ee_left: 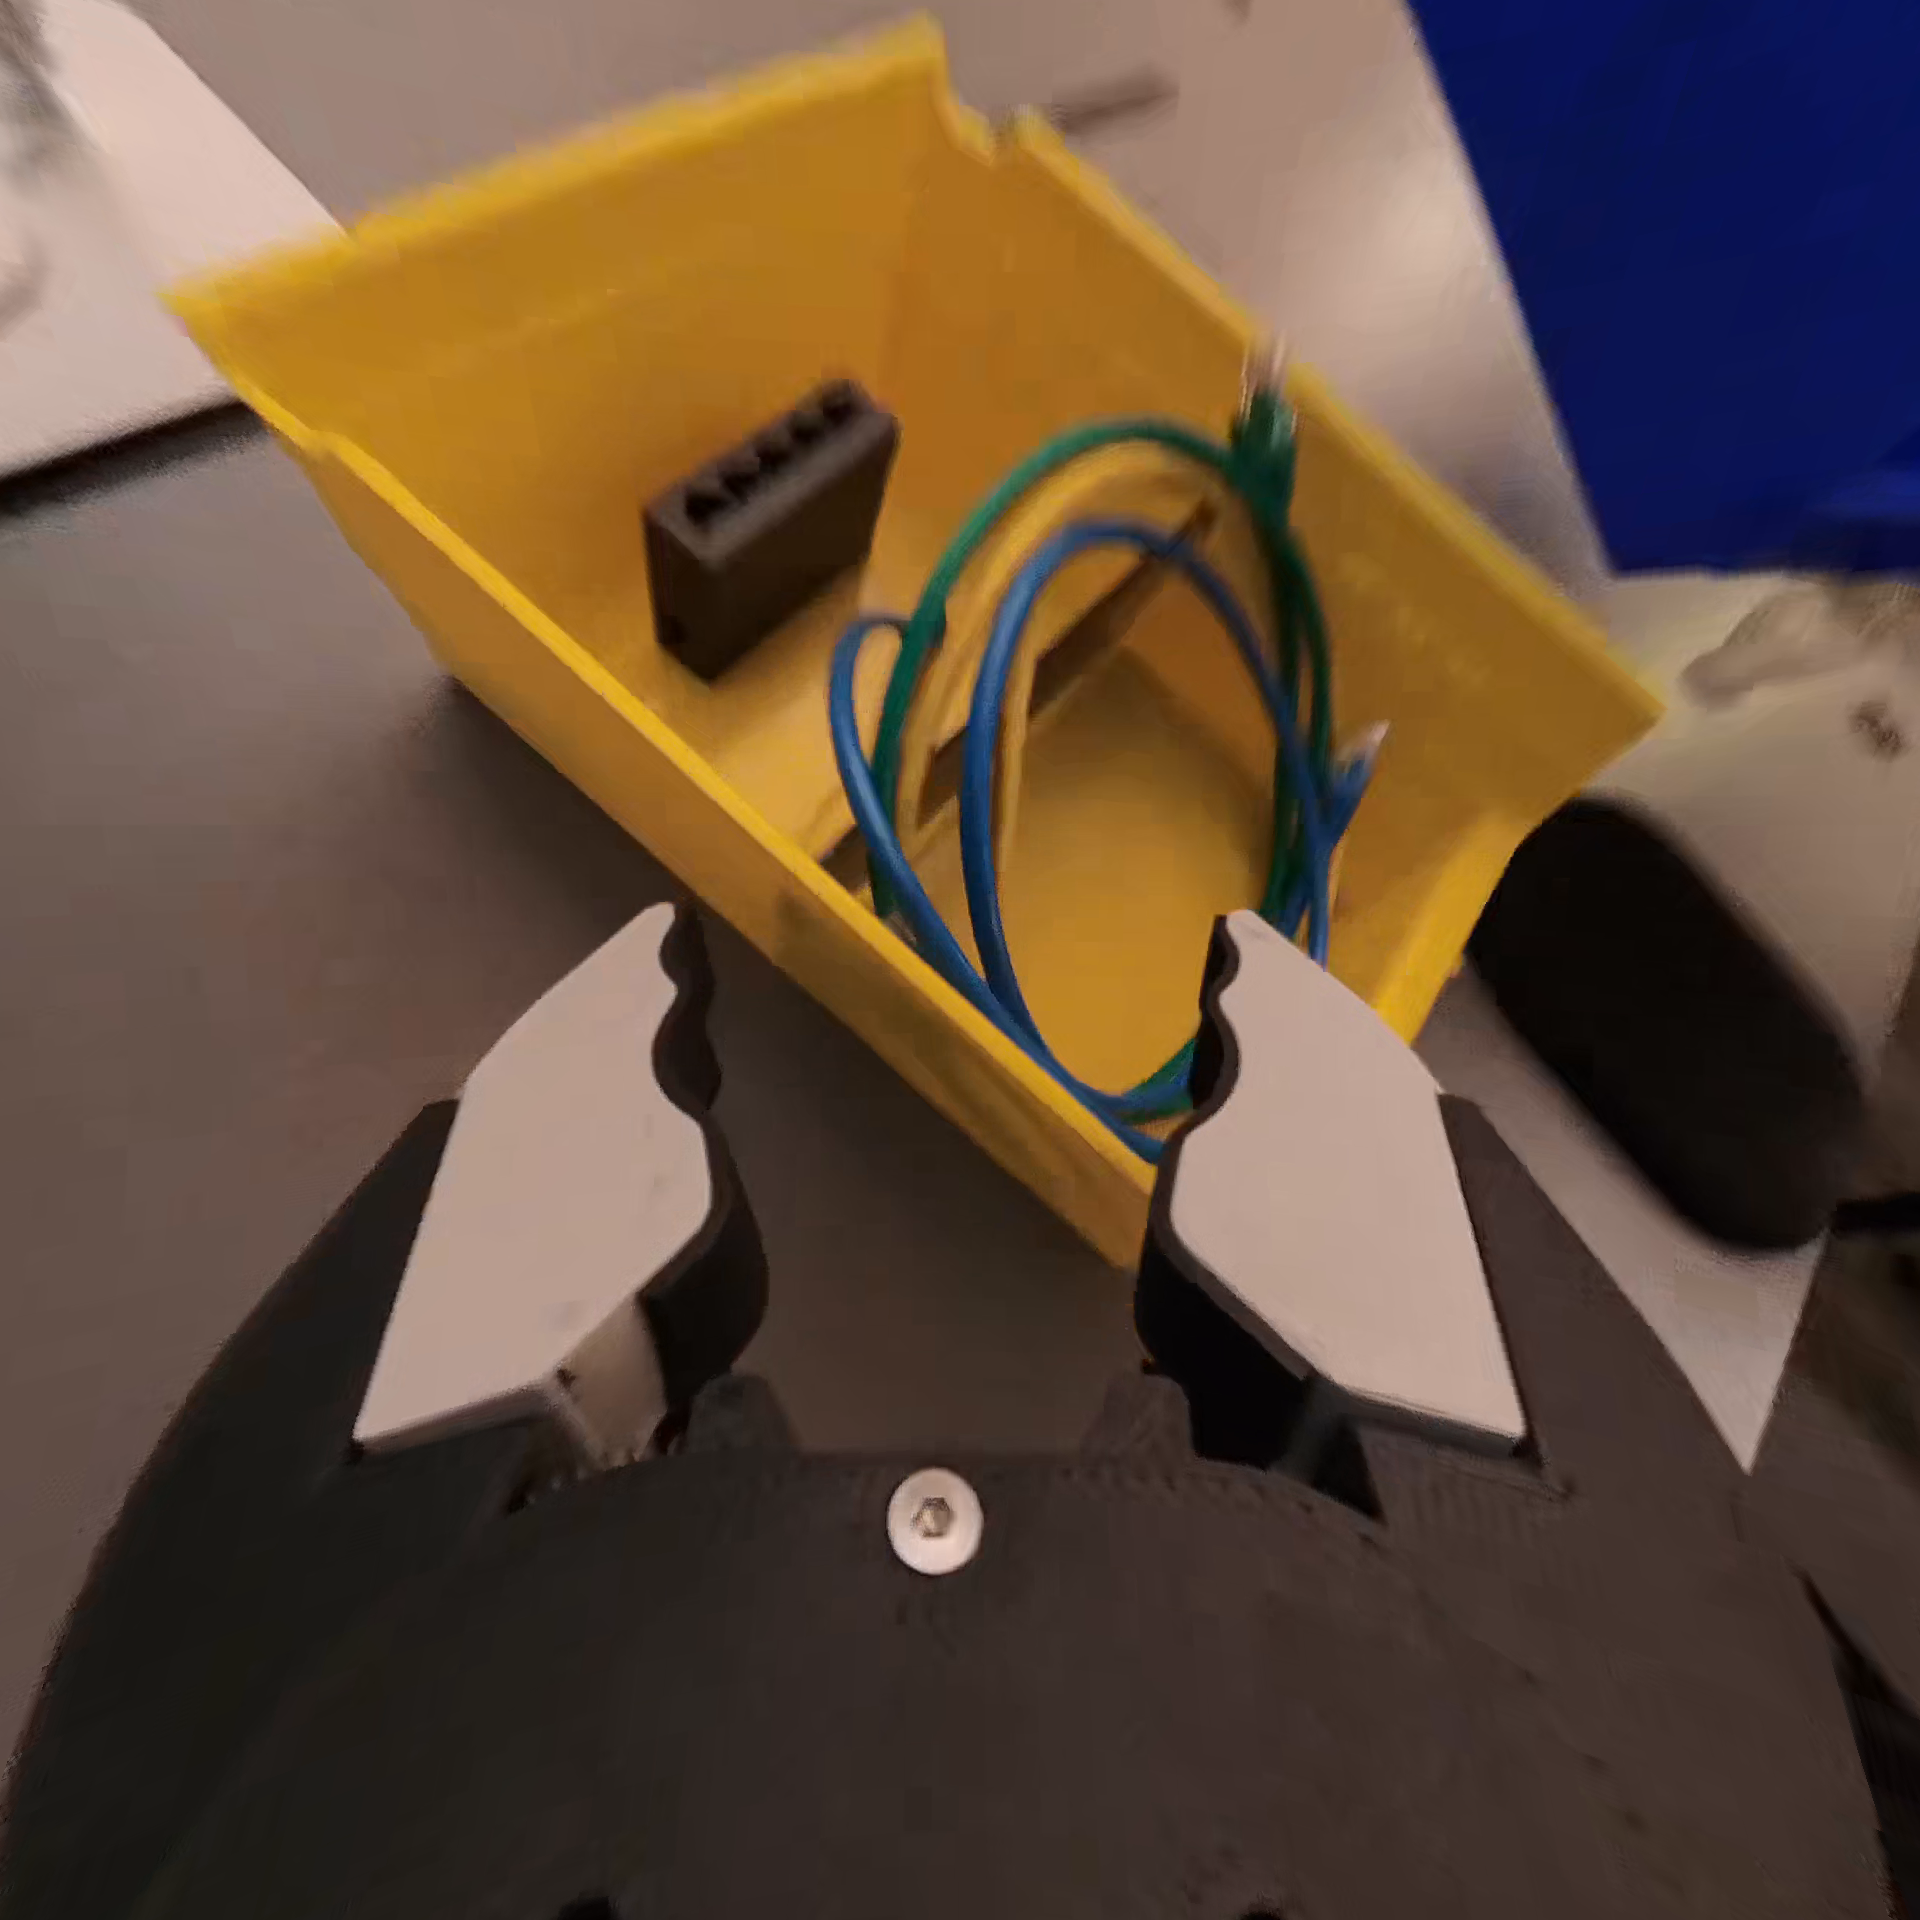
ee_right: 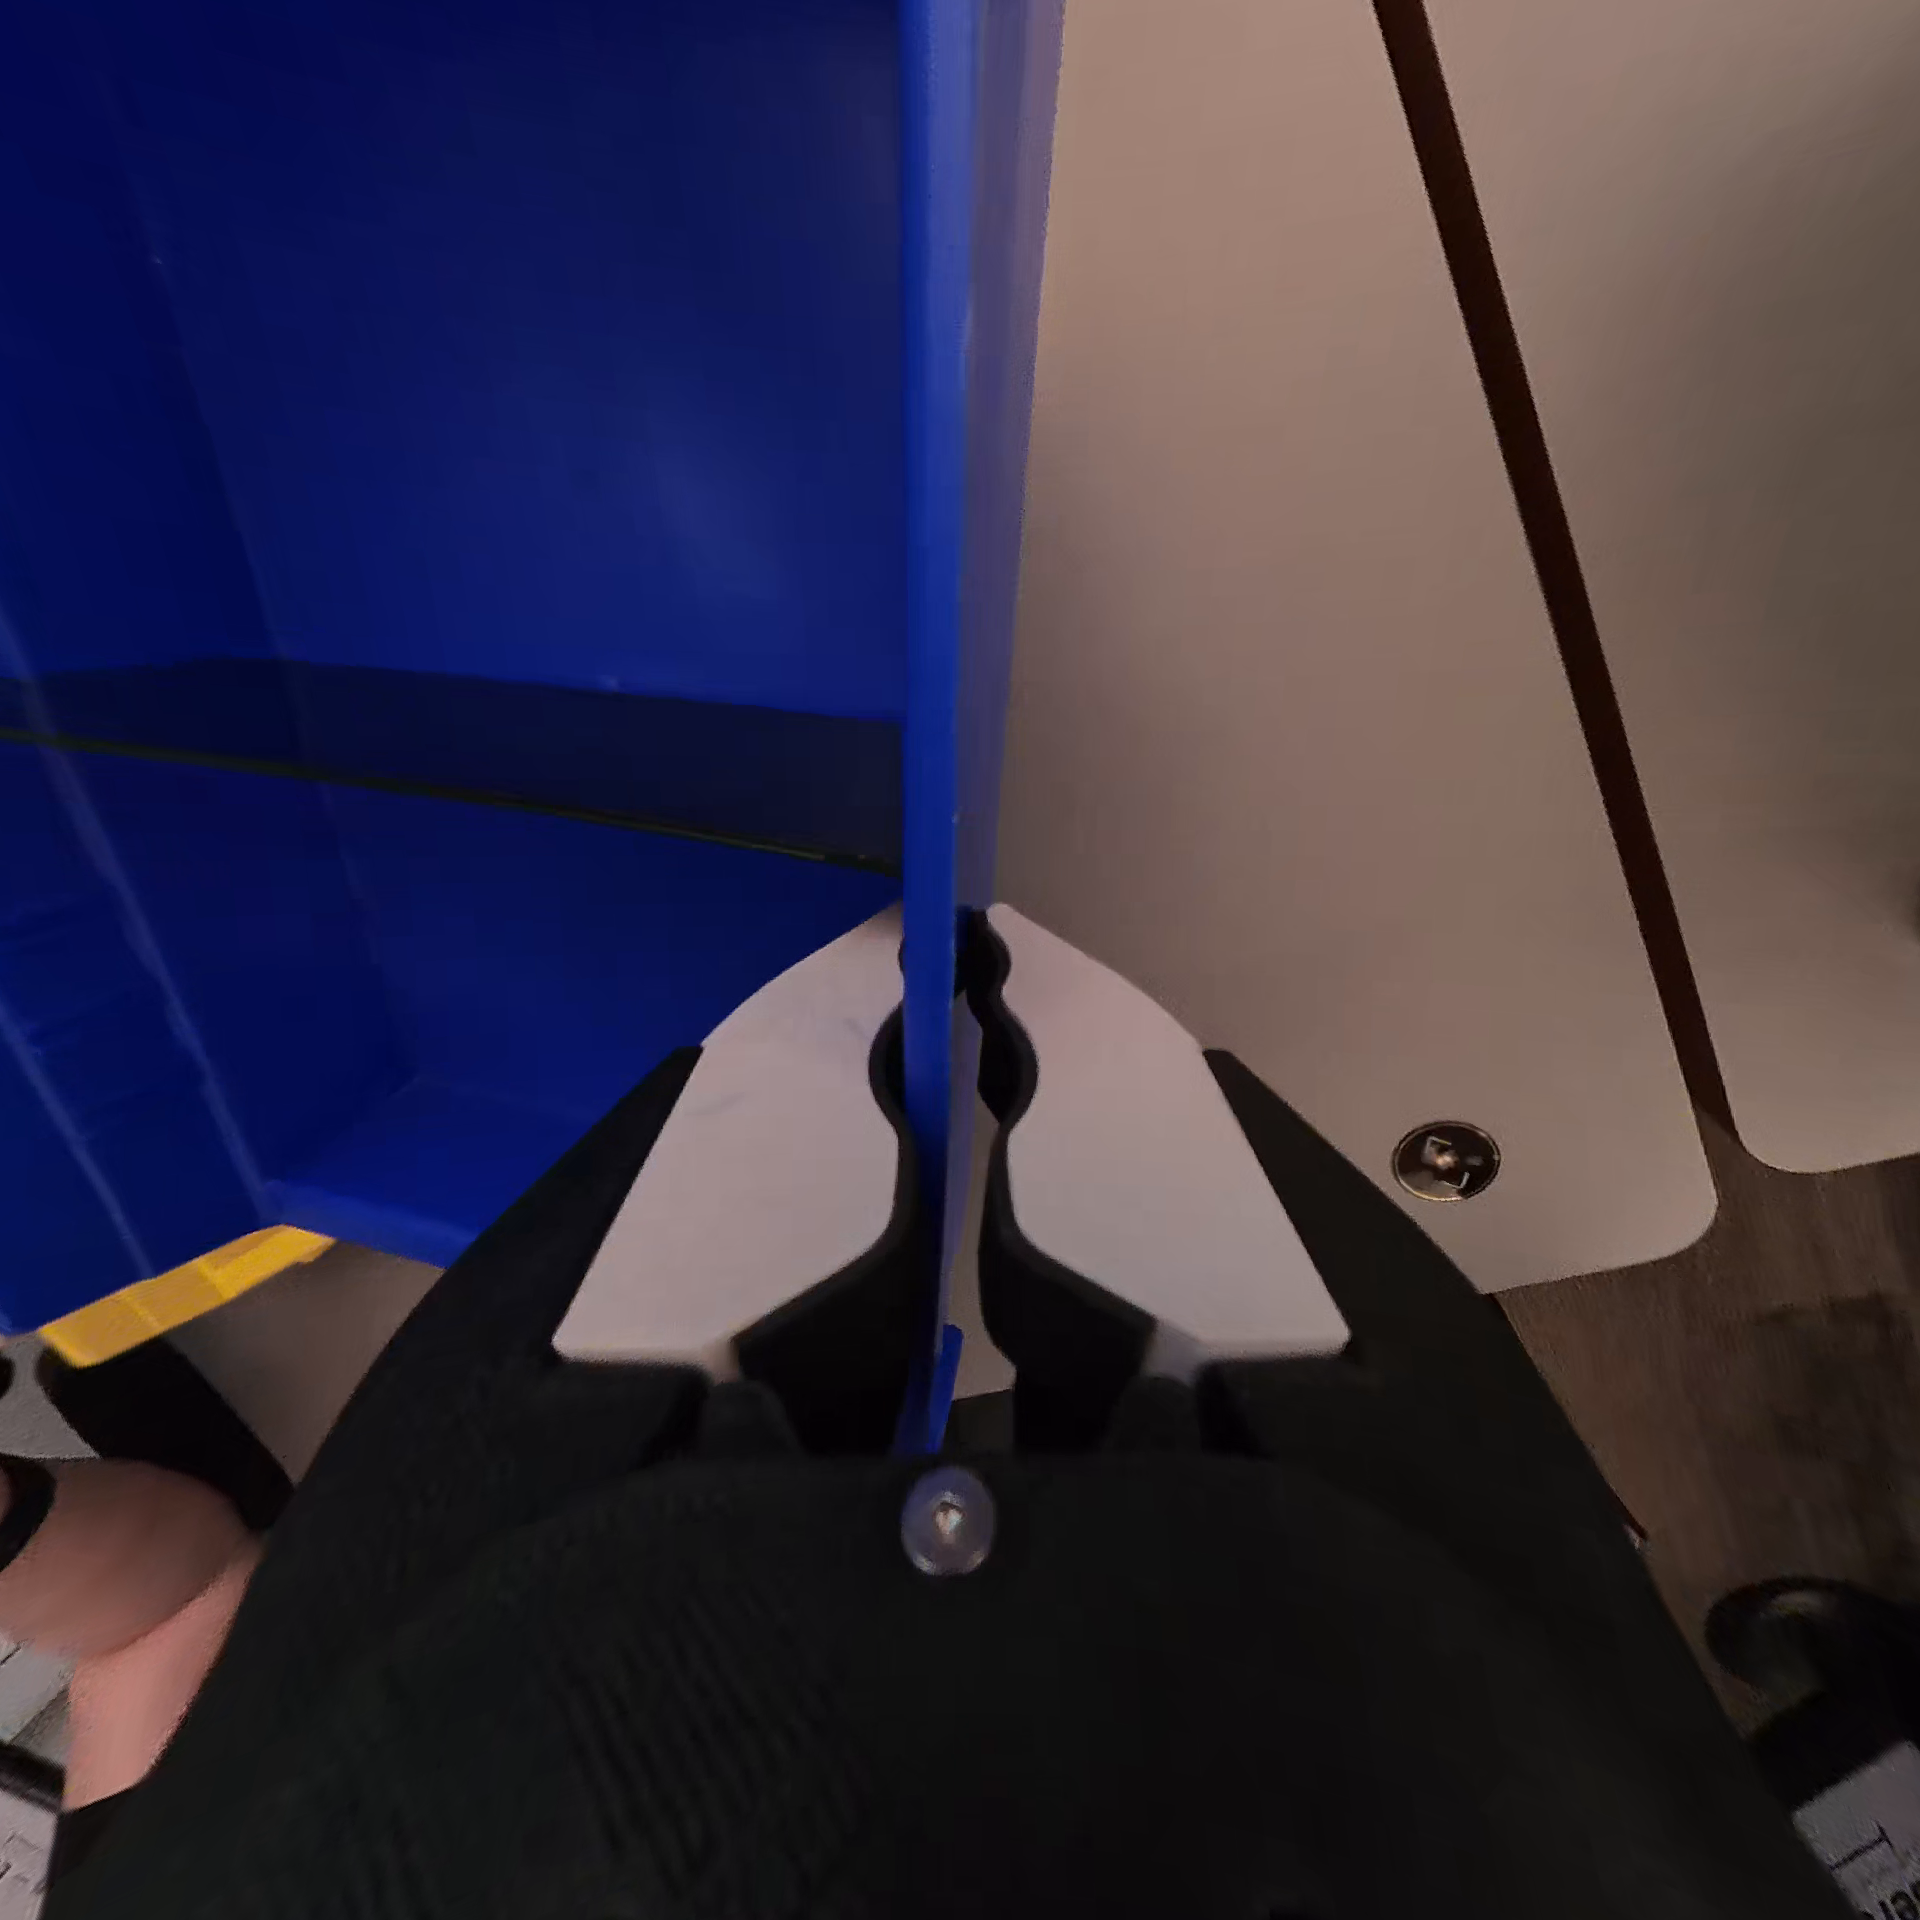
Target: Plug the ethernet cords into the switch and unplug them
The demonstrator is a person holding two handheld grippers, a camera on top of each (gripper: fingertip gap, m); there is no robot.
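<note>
I am hovering the left claw (ee_left: 951, 1023) wide open, empty, over light, floppy cords (ee_left: 1049, 727); best gripping their stiff plugs (ee_left: 1262, 436); right claw (ee_right: 943, 1023) is pinching the blue bin (ee_right: 935, 623) wall.

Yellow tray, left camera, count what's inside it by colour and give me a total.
Inside the yellow tray:
Black switch: 1
Blue cord: 1
Green cord: 1
Total: 3
The picture is blurred, so the looped cords are counted by colour; a further cord hidden in the coil cannot be ruled out.
</note>
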